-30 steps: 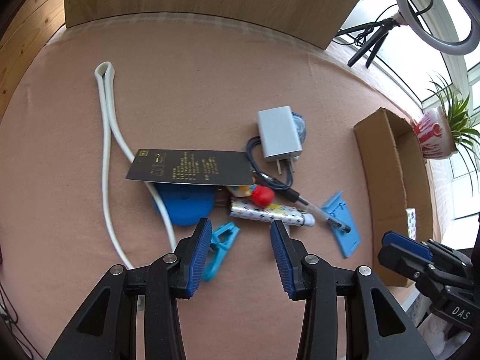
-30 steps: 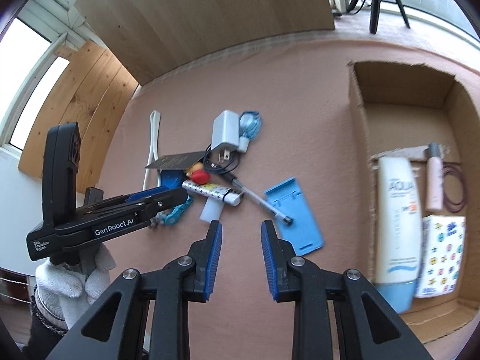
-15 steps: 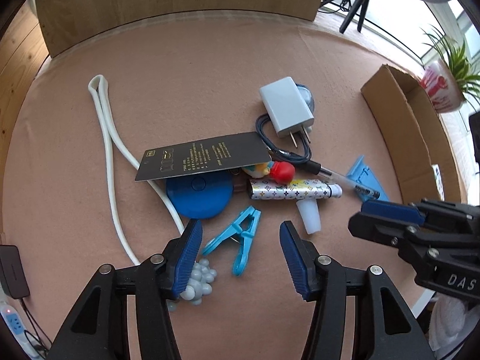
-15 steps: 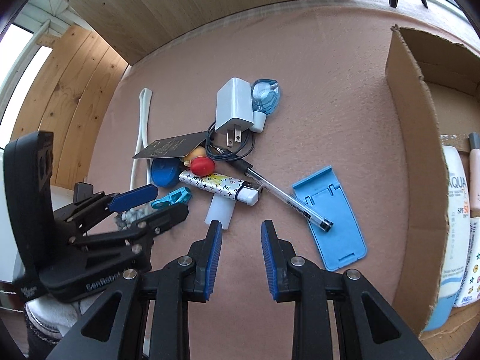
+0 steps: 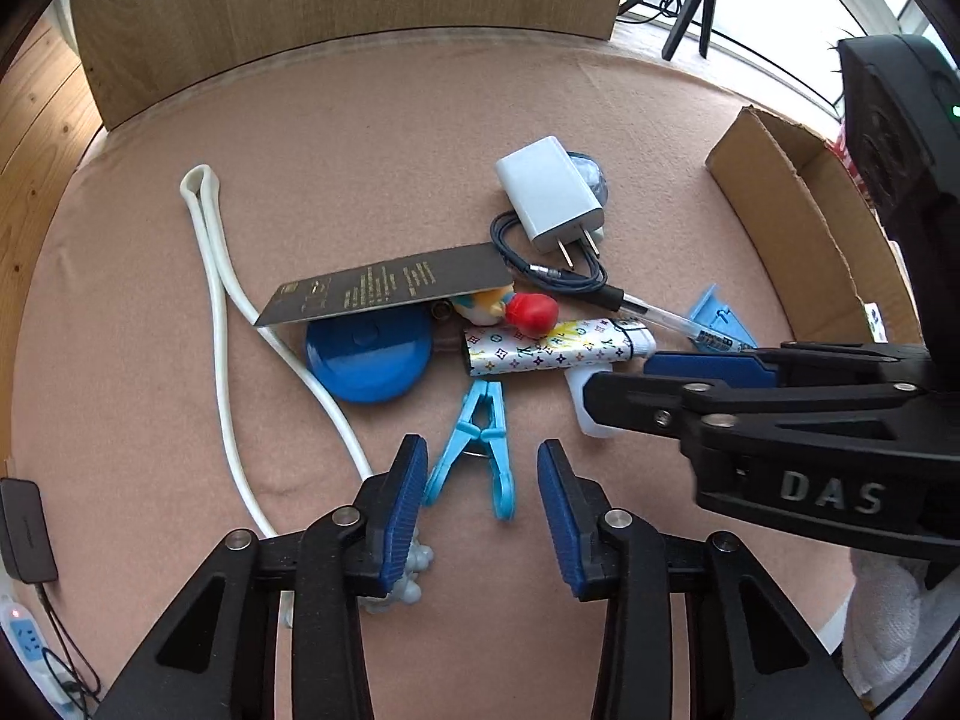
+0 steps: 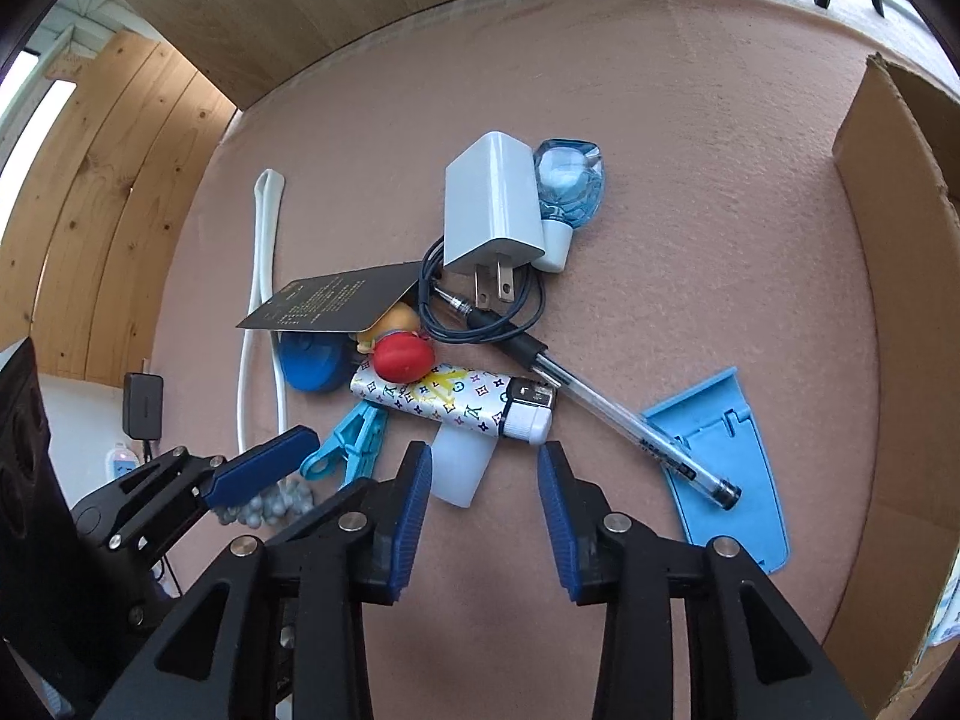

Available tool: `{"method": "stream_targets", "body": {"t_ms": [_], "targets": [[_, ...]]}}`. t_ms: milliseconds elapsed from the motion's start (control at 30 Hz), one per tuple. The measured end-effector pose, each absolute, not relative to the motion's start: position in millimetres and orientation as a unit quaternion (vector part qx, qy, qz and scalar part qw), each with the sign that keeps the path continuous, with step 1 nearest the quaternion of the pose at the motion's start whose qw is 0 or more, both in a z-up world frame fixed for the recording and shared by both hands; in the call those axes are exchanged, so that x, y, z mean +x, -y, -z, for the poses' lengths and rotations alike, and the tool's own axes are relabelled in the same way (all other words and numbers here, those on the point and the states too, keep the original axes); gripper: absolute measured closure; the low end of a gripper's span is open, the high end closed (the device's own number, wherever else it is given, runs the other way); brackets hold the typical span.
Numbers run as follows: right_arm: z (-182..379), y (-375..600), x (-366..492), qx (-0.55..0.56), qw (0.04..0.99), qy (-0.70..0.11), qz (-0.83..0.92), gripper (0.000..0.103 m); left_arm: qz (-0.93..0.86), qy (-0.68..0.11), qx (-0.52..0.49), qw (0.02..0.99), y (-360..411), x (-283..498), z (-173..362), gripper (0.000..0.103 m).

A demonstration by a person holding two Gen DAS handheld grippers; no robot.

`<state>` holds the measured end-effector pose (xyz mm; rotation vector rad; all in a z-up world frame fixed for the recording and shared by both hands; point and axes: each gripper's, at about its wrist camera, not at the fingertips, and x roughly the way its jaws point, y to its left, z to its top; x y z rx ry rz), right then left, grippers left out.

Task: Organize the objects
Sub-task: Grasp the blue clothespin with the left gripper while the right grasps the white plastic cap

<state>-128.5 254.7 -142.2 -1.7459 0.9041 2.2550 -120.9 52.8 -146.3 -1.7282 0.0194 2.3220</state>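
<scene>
now the left gripper (image 5: pixel 482 477) is spread wide around the blue clothespin (image 5: pixel 477 438), and the right gripper (image 6: pixel 483 483) is spread too, just below the patterned lighter (image 6: pixel 456 402).

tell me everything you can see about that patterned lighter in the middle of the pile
The lighter is a flat white stick printed with small multicoloured monogram marks, looking glossy, with a metal hood and white cap at its right end. It lies on its side on the pink felt mat. A red-topped toy leans on its left end, the pen passes by its cap, and a translucent white cap sits partly under it.
</scene>
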Motion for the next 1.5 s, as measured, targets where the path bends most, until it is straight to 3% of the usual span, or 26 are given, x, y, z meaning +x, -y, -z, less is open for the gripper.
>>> {"method": "stream_targets", "body": {"t_ms": [500,567,733,1167,1267,1333,1367,1500], "targets": [[141,-257,-138,-0.595,0.070,-0.276,-0.752,0.068,-0.786,-0.059,-0.600,0.138,-69,-131,150,0.062],[141,-260,-137,-0.595,0.072,-0.275,-0.752,0.074,-0.782,-0.066,-0.603,0.142,-72,-131,153,0.071],[141,-268,-127,-0.591,0.059,-0.288,-0.751,0.091,-0.782,-0.071,-0.600,0.155,-81,-125,150,0.071],[131,-293,-86,-0.550,0.062,-0.321,-0.769,0.100,-0.792,-0.020,-0.592,0.151,-88,-99,153,0.071],[128,-290,-87,-0.537,0.075,-0.318,-0.778,0.096,-0.794,-0.001,-0.590,0.146,-82,-94,153,0.071],[129,-290,-89,-0.543,0.077,-0.324,-0.771,0.067,-0.794,0.009,-0.591,0.146,-79,-95,152,0.071],[130,-290,-91,-0.543,0.079,-0.329,-0.768,0.062,-0.794,0.010,-0.591,0.144,-78,-95,152,0.071],[137,-289,-100,-0.552,0.095,-0.335,-0.758,0.060,-0.794,0.021,-0.591,0.141,-75,-104,152,0.071]]}}
